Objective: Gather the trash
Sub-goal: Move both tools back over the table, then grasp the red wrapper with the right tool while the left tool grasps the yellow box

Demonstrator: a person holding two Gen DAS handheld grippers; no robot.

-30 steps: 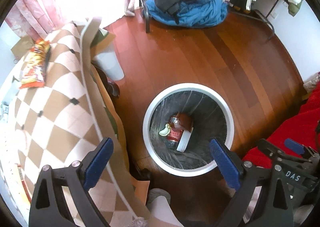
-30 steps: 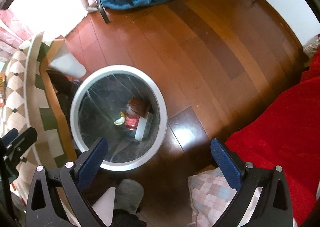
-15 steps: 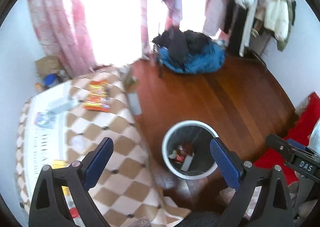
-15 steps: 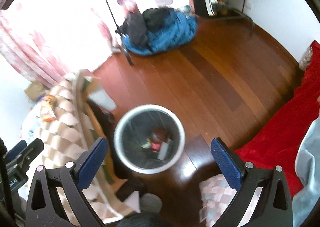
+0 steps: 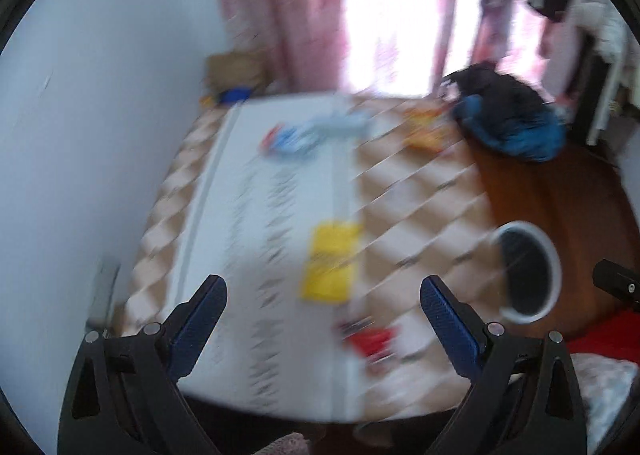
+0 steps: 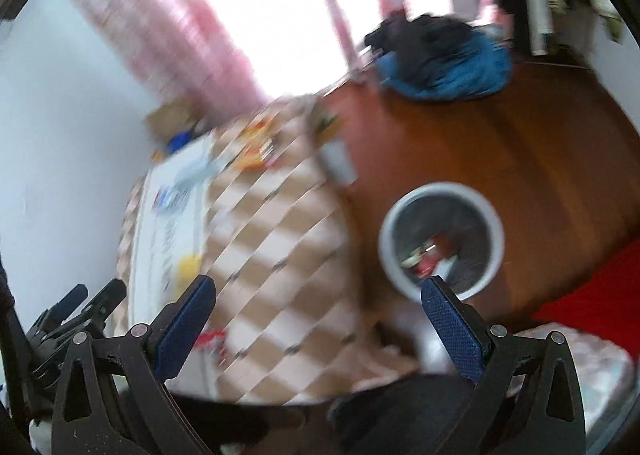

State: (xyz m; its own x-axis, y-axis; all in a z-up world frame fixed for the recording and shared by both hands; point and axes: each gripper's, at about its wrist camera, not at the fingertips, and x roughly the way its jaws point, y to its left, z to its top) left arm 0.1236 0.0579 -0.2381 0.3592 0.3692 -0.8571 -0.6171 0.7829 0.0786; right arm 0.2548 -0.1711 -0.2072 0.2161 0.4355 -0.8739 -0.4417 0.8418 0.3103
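Observation:
Both views are motion-blurred. A white-rimmed trash bin (image 5: 526, 271) stands on the wood floor right of the table; in the right wrist view the bin (image 6: 440, 239) holds red and white trash. On the checkered table (image 5: 420, 215) lie a yellow wrapper (image 5: 330, 267), a red wrapper (image 5: 370, 339), a blue-white packet (image 5: 304, 135) and an orange snack bag (image 5: 426, 131). My left gripper (image 5: 322, 319) is open and empty above the table's near side. My right gripper (image 6: 318, 319) is open and empty above the table's edge.
A blue and black clothes pile (image 6: 444, 59) lies on the floor by the pink curtains (image 5: 300, 15). A red cushion (image 6: 592, 295) is at the right. A white wall (image 5: 80, 135) borders the table on the left.
Both grippers have risen away from the bin and swung left toward the table. The bin has shrunk and shifted right in both views. Both stay open and empty.

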